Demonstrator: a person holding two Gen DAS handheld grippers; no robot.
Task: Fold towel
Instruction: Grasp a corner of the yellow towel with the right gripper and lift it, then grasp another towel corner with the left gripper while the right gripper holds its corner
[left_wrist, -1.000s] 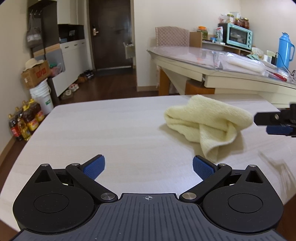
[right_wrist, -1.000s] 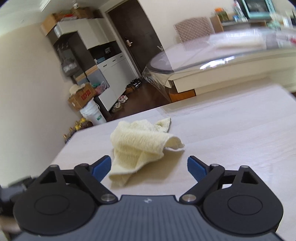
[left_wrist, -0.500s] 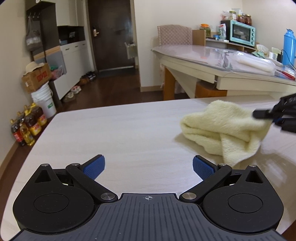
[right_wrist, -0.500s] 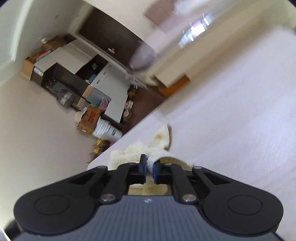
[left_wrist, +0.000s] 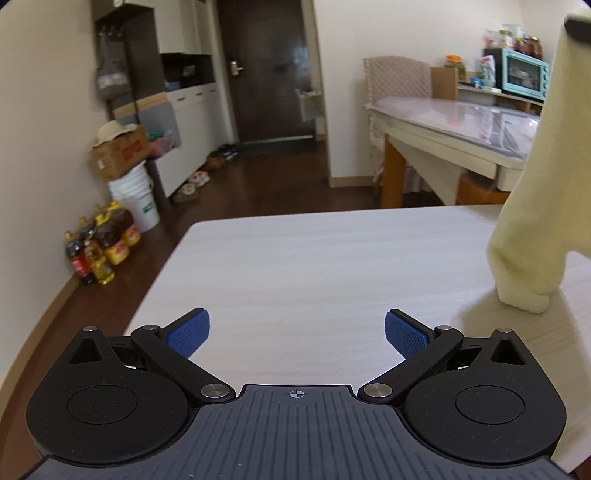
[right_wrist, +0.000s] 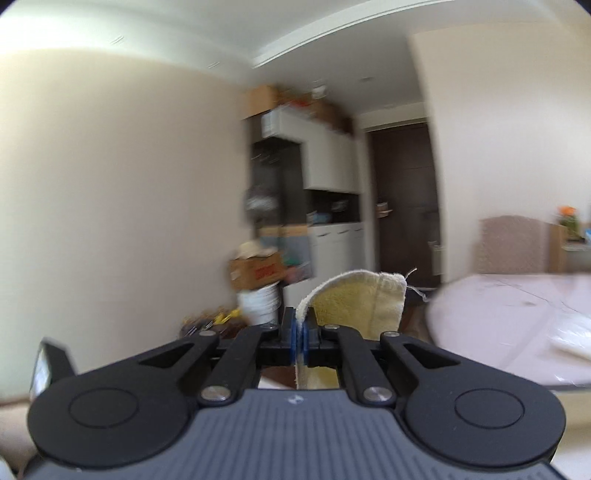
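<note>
Right wrist: right gripper (right_wrist: 299, 334) raised, level, pinching towel (right_wrist: 358, 302); left gripper (left_wrist: 295, 332) low over table (left_wrist: 332, 266), fingers spread.

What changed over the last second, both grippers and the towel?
The right gripper closed on an edge of the pale yellow terry towel and lifted it; it now hangs at the right, its lower end near the white wood-grain table. The left gripper stayed open, low over the table.
</note>
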